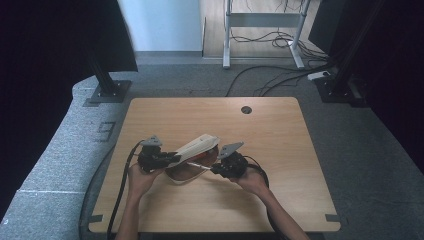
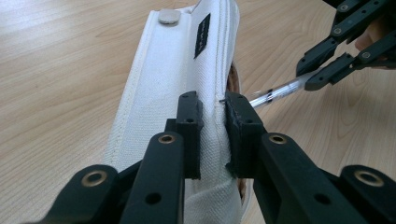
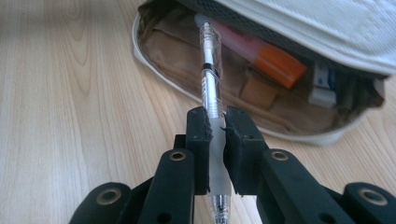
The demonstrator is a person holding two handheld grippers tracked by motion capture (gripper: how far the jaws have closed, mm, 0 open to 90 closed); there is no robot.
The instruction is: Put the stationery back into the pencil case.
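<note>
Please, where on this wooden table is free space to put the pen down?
The light wooden table is bare along its far edge around the dark round hole, on its right side, and along the near edge between the forearms. It is crowded at centre-left, where both grippers meet the open white fabric pencil case and the clear plastic pen.

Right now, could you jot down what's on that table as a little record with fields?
surface: light wooden table
case: white canvas pencil case, lid lifted, brown lining
left gripper: shut on the lid's edge
right gripper: shut on a clear plastic pen, far end at the case's mouth
inside: orange-capped marker
</note>
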